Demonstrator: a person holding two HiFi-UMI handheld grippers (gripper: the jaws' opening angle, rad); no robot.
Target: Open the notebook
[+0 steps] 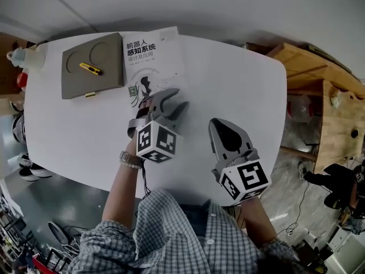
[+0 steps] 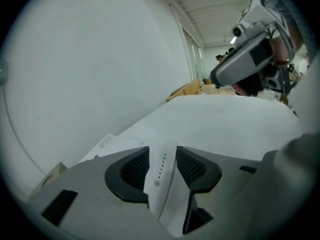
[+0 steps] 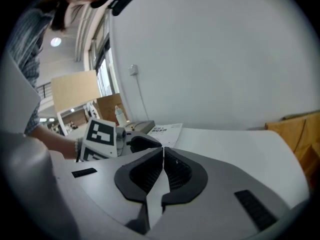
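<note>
The notebook [image 1: 153,56] lies flat on the far part of the white table [image 1: 74,136], a little left of the middle. Its cover is white, with bold dark print at the top and a small dark drawing lower down.

My left gripper [image 1: 171,103] sits at the notebook's near edge. In the left gripper view its jaws are pinched on a thin white leaf [image 2: 161,174] with a line of tiny print, which stands up between the ribbed pads. I cannot tell whether it is the cover or a page. My right gripper [image 1: 218,123] hangs over bare table, to the right of the left one and nearer me. Its jaws are pressed together with nothing between them.

Left of the notebook and just beside it lies a grey board [image 1: 91,64] with a small yellow tool [image 1: 89,68] on it. A pale bottle [image 1: 23,56] stands at the table's far left corner. A plain light wall [image 1: 199,4] runs behind the table. Wooden furniture [image 1: 319,79] stands to the right over a grey floor [image 1: 296,204].
</note>
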